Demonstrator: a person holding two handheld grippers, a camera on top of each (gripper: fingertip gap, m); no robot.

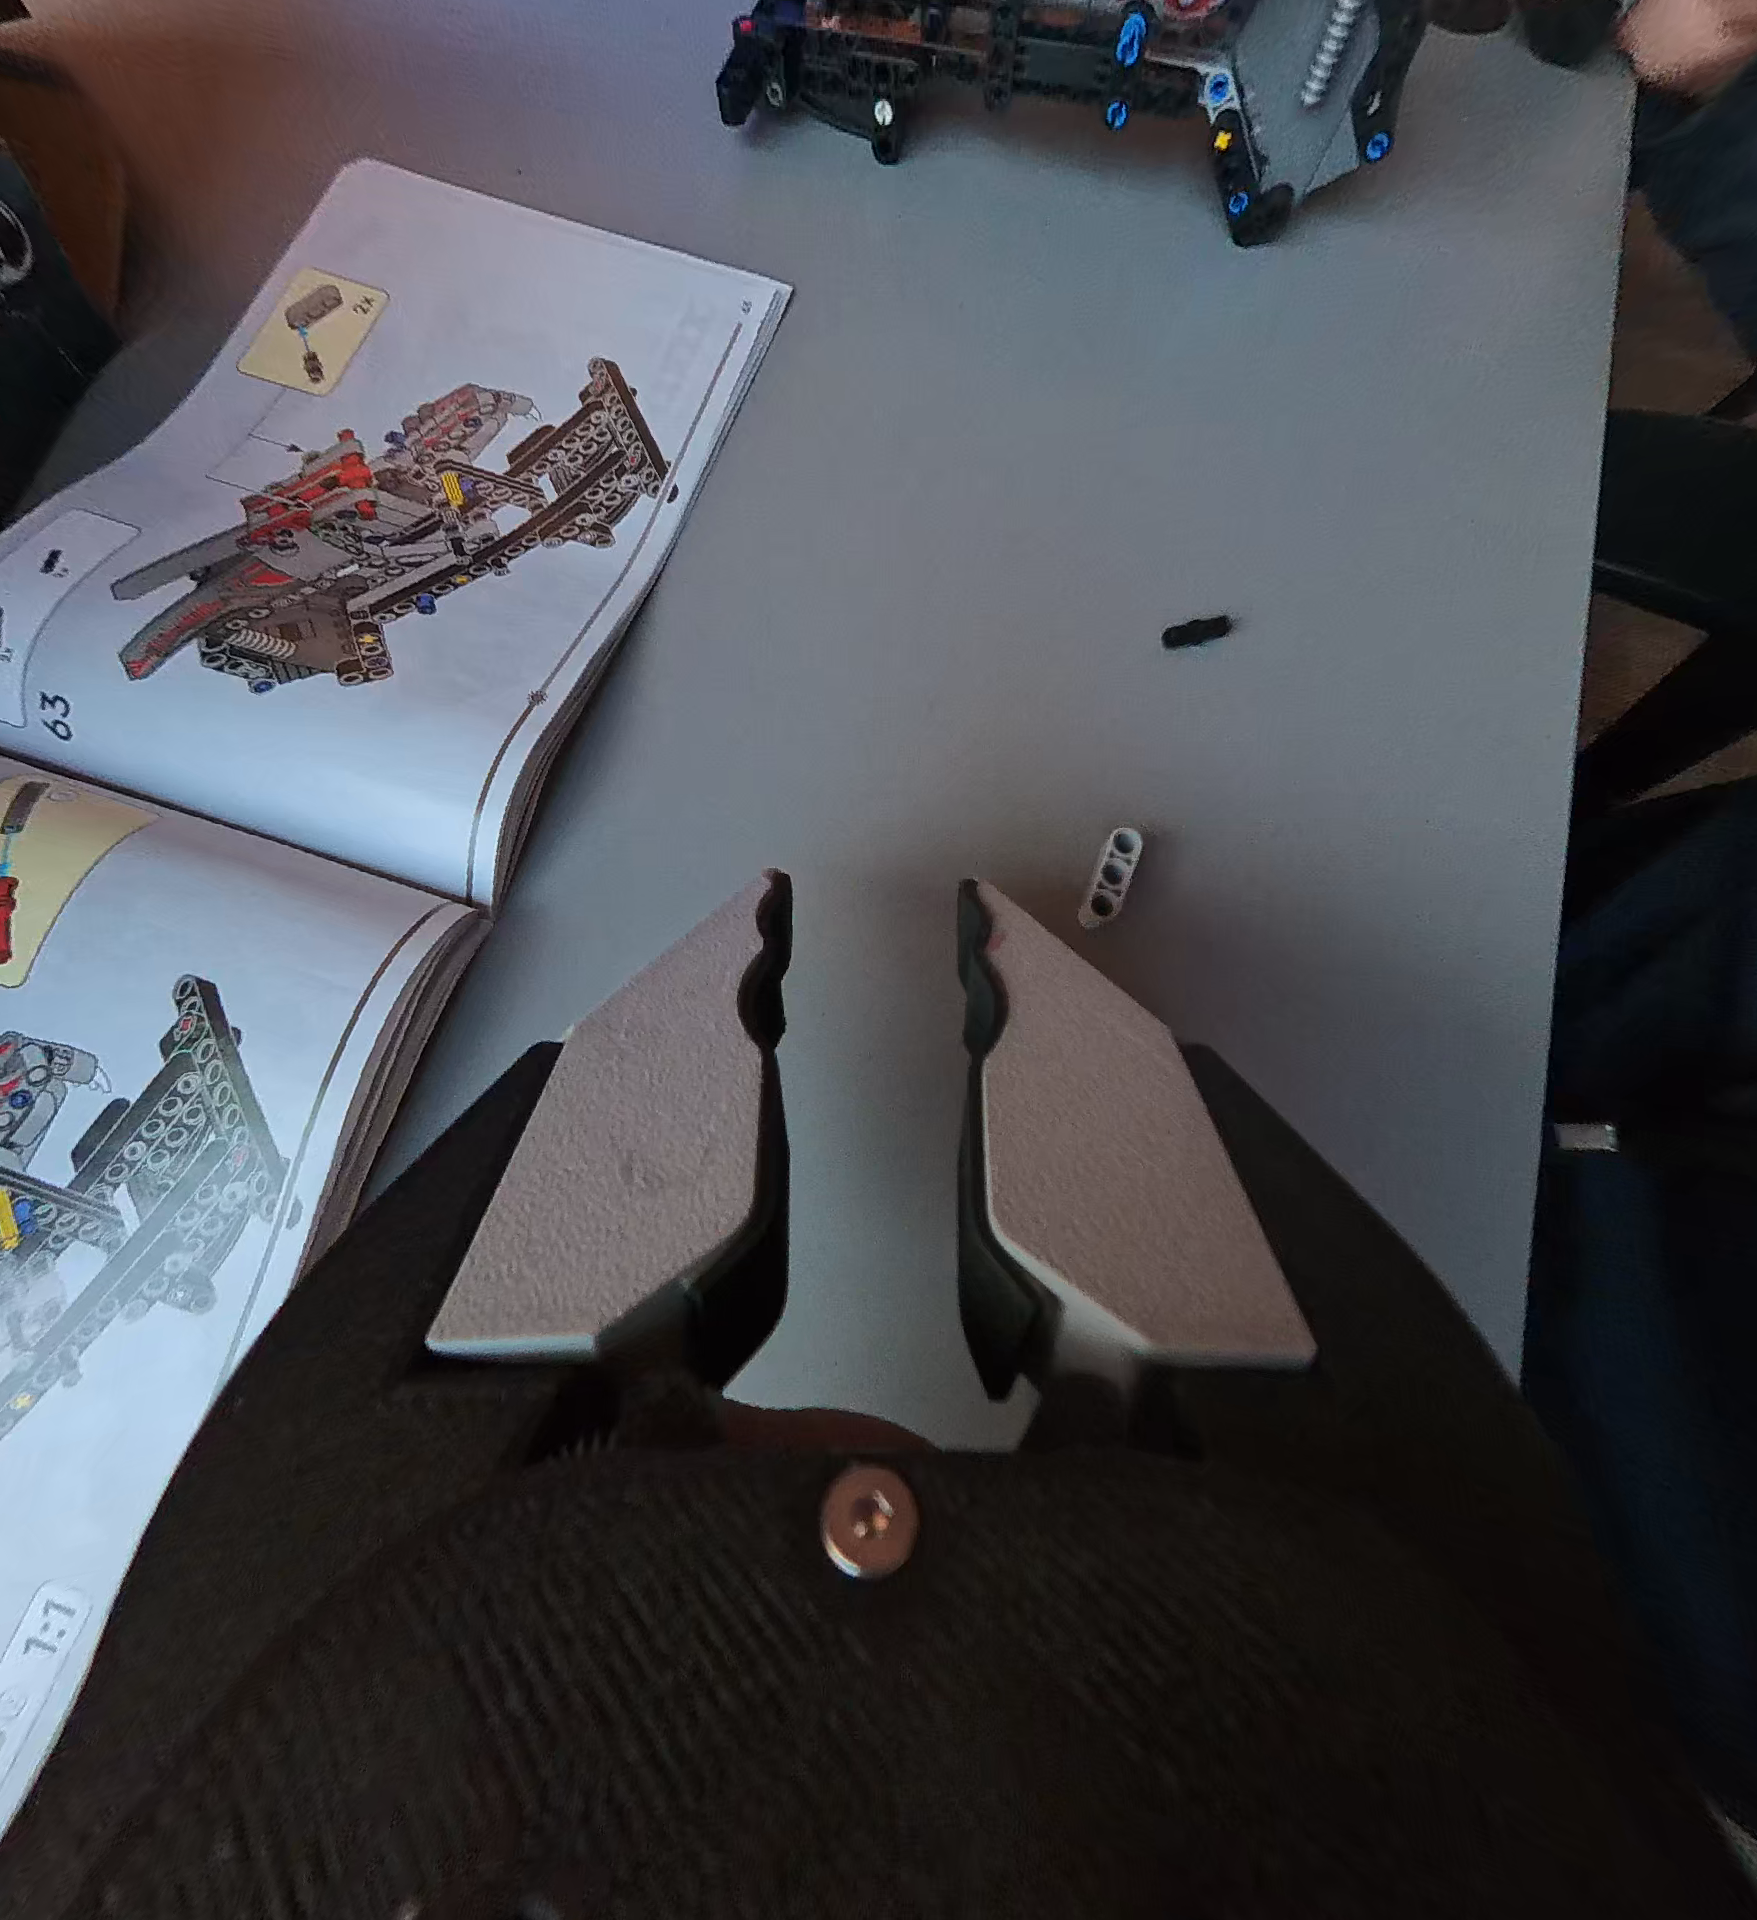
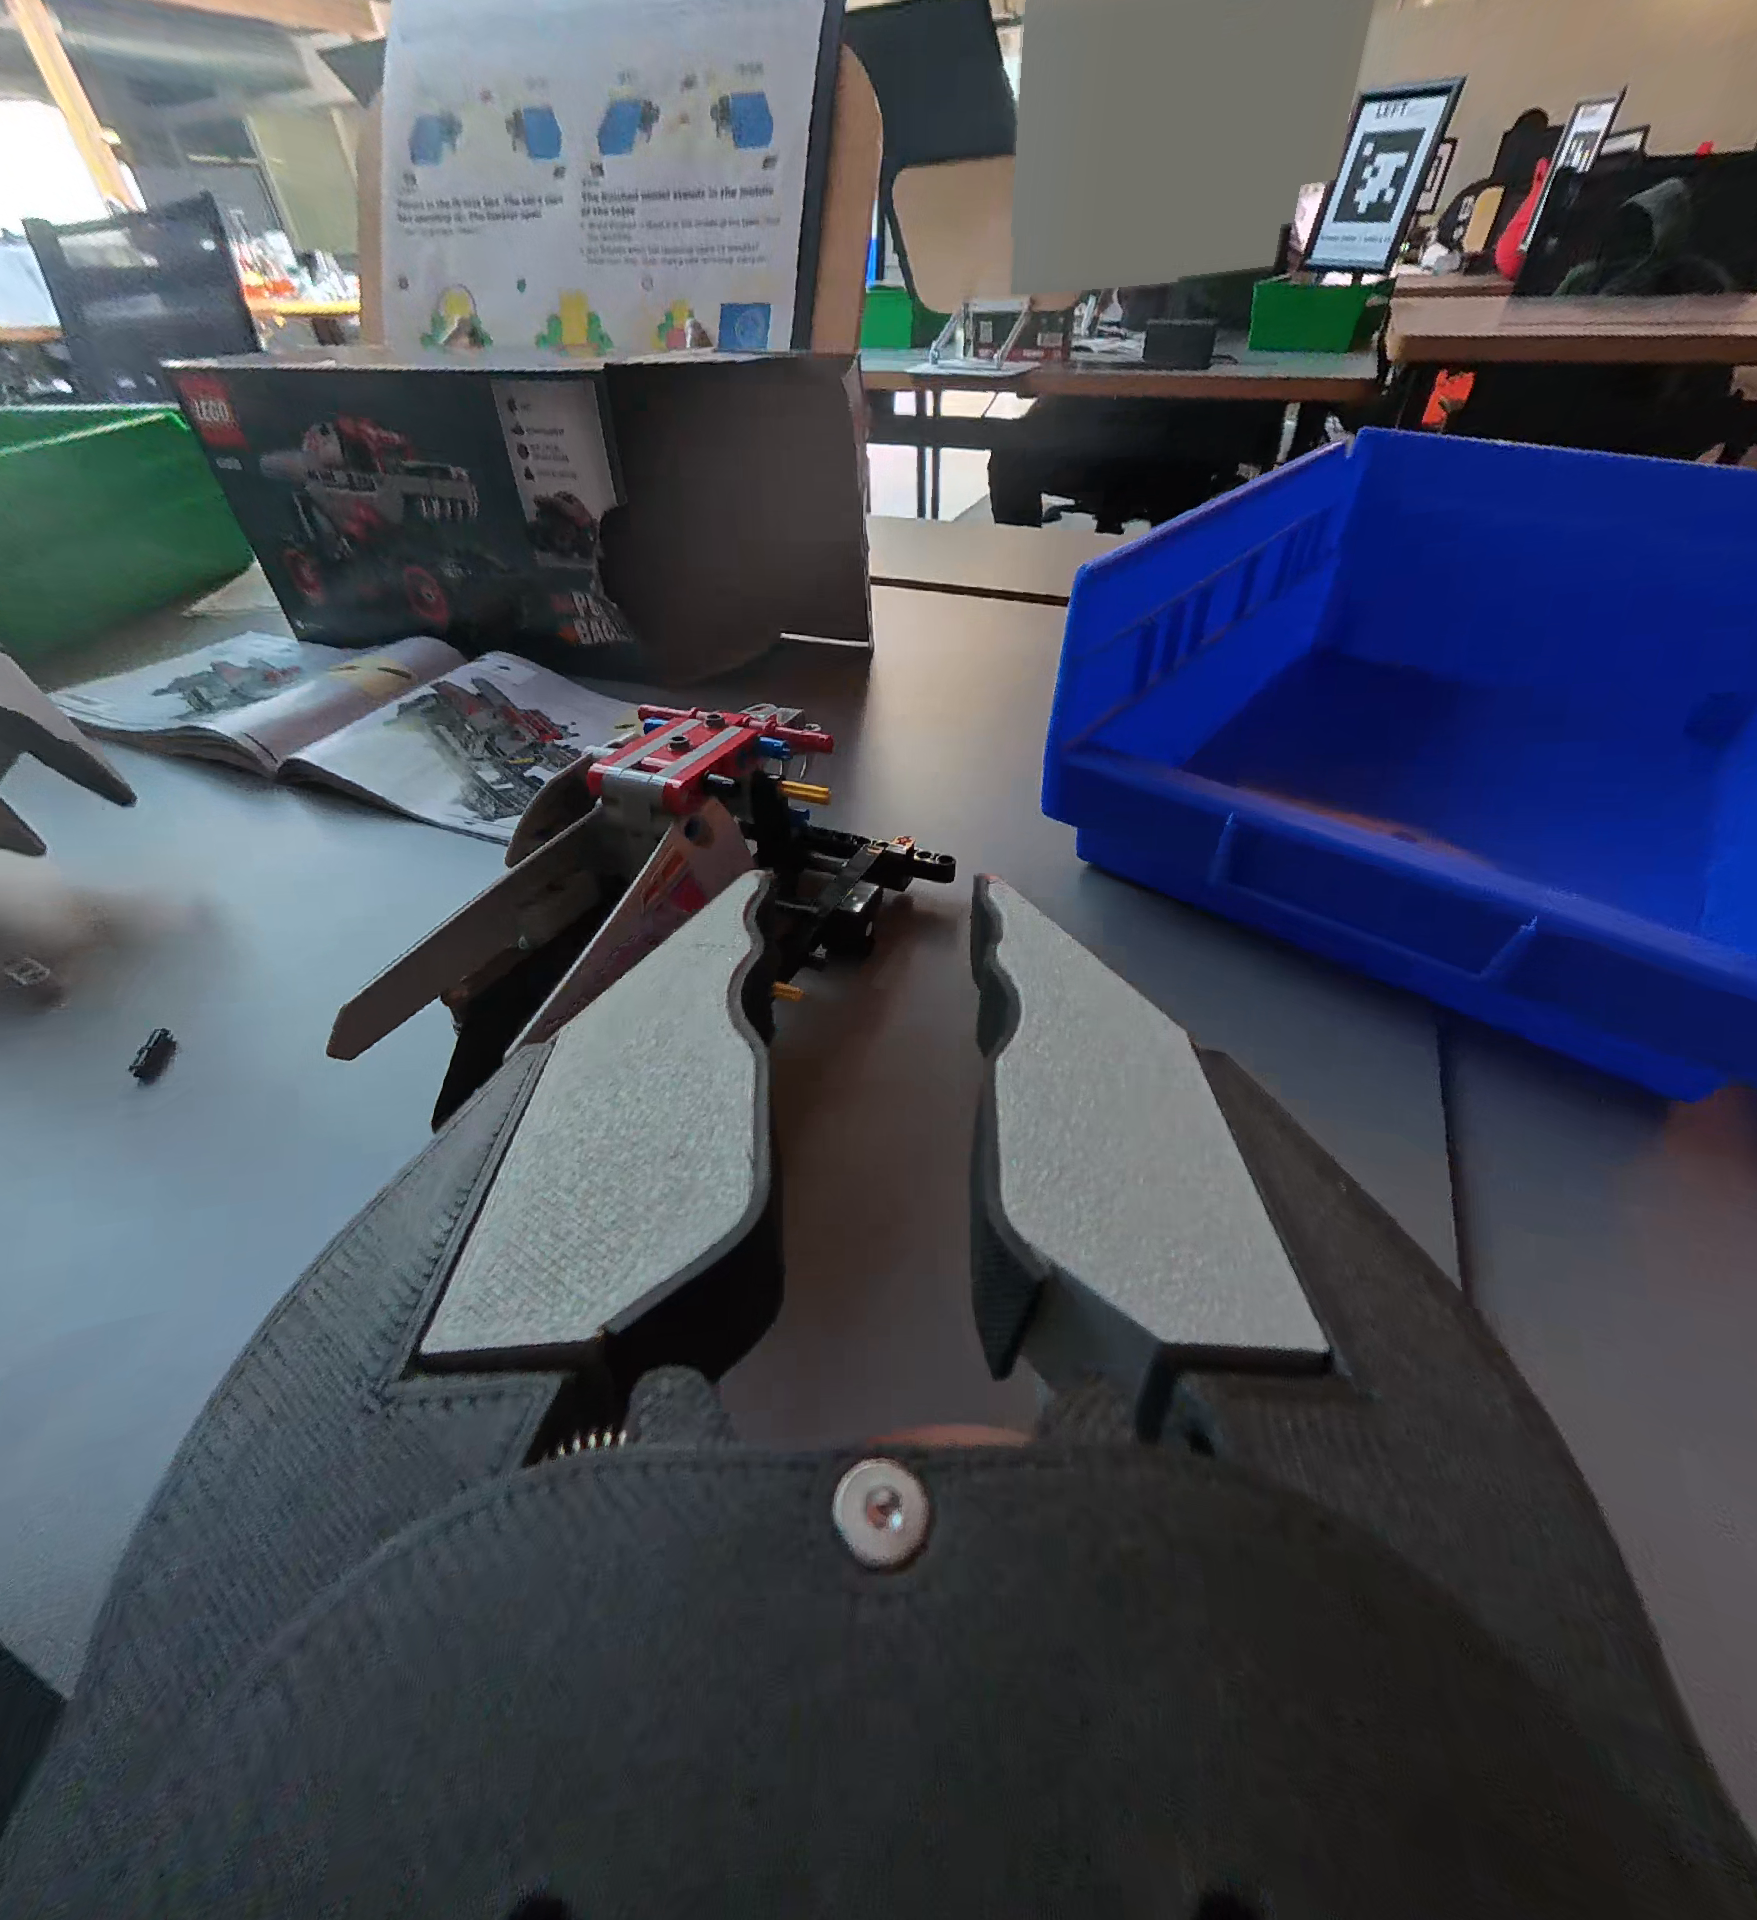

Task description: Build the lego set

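1. Nearest in the left wrist view, the left gripper (image 1: 874,894) hangs over the grey table (image 1: 957,416), fingers spread wide, holding nothing.
2. Just right of its tips lies a small light-grey three-hole beam (image 1: 1113,876), long axis running away from the camera.
3. Farther off lies a short black pin (image 1: 1196,632), crosswise.
4. An open instruction booklet (image 1: 354,540) lies left.
5. Equally agape and empty, the right gripper (image 2: 869,899) points at the half-built red, grey and black lego model (image 2: 666,862), its grey panels sloping toward the camera.
6. A blue plastic bin (image 2: 1476,748) stands right.

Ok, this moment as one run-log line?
left gripper open, empty | right gripper open, empty | grey beam, black pin loose on table | model ahead
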